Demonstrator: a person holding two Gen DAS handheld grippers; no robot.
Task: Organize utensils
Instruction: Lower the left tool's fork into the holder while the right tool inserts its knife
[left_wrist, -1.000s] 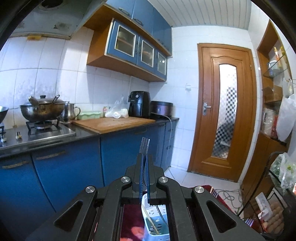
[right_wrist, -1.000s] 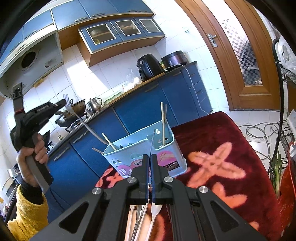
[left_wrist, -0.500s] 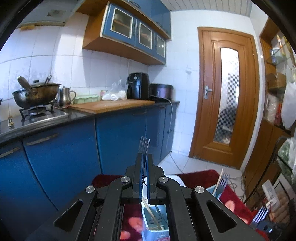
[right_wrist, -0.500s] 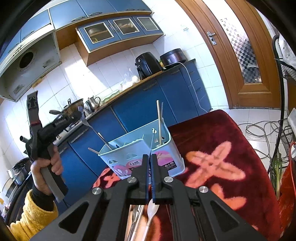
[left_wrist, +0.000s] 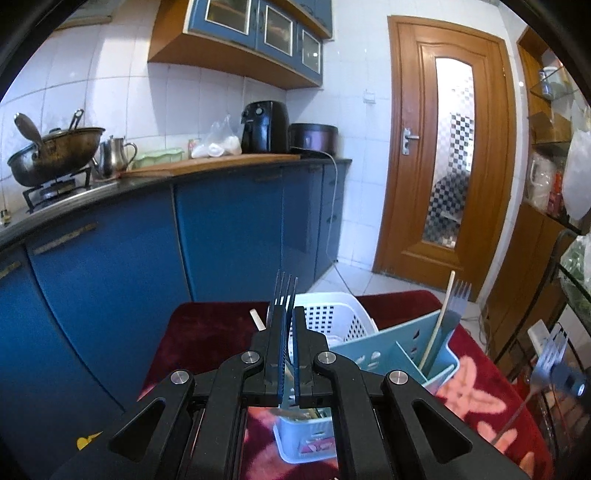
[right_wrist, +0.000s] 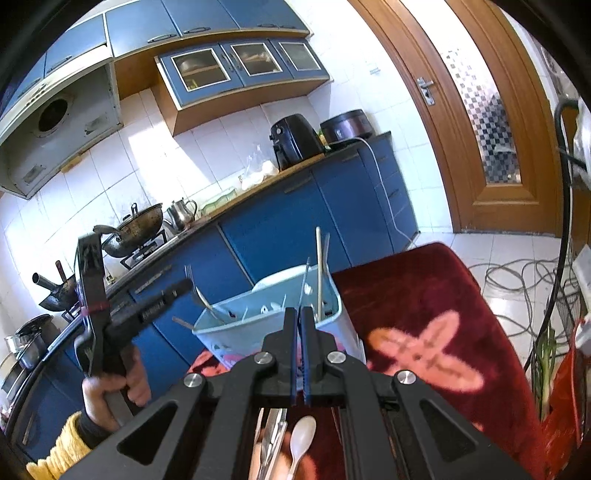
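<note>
Fork (left_wrist: 285, 290) is clamped in the L gripper (left_wrist: 290, 314). The jaws are closed to a narrow gap on the neck, and the tines protrude past the fingertips. In the R wrist view, the handle of this fork is seen slanting down from the gripper toward the near-left compartment of the caddy (left_wrist: 406, 354). Whether it touches the inside cannot be told.

Pos. of caddy w.r.t. L gripper: directly below and ahead of the fingertips, partly hidden by the gripper body. W.r.t. R gripper (right_wrist: 299, 314): just ahead of the fingertips. The caddy is set on a red-cloth surface (right_wrist: 424, 295).

The R gripper jaws are also closed narrow. A second fork (left_wrist: 552, 350) is held in them, tines up. It is seen blurred at the far right of the L wrist view, well to the right of the caddy. In the R wrist view it appears only as a thin edge-on strip between the fingers.

Contents of the caddy compartment to the right of the L gripper: one chopstick (right_wrist: 318, 269) and a third fork (left_wrist: 458, 299), both upright and leaning on the wall.

A white spoon (right_wrist: 303, 439) and metal utensils are laid flat on the surface under the R gripper body, behind its fingertips. Exact types of the metal items cannot be told.

The L gripper handle is gripped by a hand (right_wrist: 114, 384) in a yellow sleeve (right_wrist: 62, 454).
</note>
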